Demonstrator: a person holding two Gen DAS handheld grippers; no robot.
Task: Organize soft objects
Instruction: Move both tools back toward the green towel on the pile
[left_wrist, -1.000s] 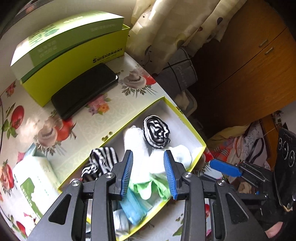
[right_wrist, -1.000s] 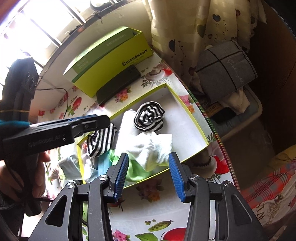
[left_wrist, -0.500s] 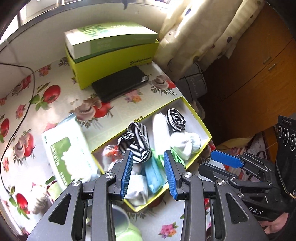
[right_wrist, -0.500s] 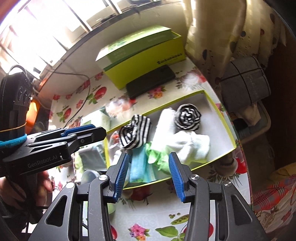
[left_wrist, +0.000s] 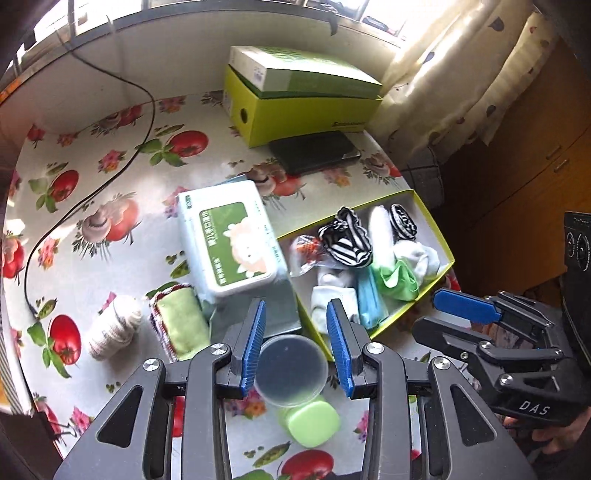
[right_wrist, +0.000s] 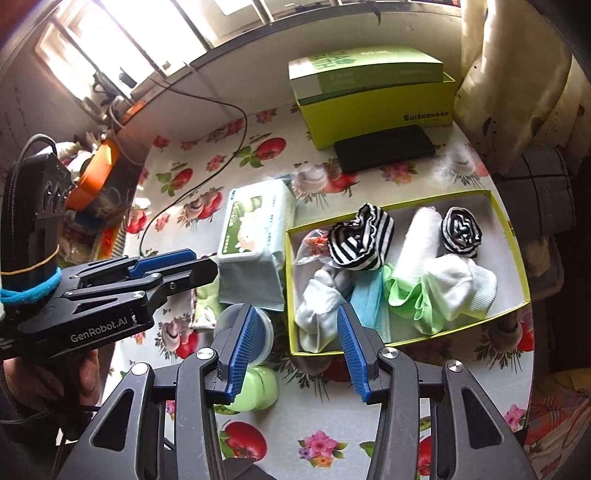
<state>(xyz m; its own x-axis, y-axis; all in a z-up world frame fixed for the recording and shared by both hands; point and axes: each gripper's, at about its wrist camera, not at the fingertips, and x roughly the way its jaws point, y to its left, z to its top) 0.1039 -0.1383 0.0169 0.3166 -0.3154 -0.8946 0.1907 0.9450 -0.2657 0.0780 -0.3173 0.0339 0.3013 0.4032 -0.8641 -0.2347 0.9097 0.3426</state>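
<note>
An open yellow-green box (left_wrist: 446, 254) (right_wrist: 511, 243) on the table holds rolled striped socks (left_wrist: 347, 240) (right_wrist: 360, 240), white socks (right_wrist: 461, 284), a green sock (right_wrist: 406, 295) and a blue cloth (right_wrist: 367, 299). A folded green towel (left_wrist: 181, 321) and a rolled pale sock (left_wrist: 114, 326) lie on the table left of the box. My left gripper (left_wrist: 297, 343) is open and empty, above the table near a clear round lid. My right gripper (right_wrist: 295, 339) is open and empty, in front of the box's near left corner.
A wet-wipes pack (left_wrist: 229, 236) (right_wrist: 255, 225) lies left of the box. A clear round tub (left_wrist: 291, 369) and a green container (left_wrist: 314, 422) sit at the near edge. A large lime box (left_wrist: 303, 96) and a black case (left_wrist: 314, 151) stand at the back. A black cable (left_wrist: 92, 184) crosses the table.
Both grippers have pulled back and up from the sock box, so more of the table shows. The left view has swung left over the wipes pack, towel and tub.
</note>
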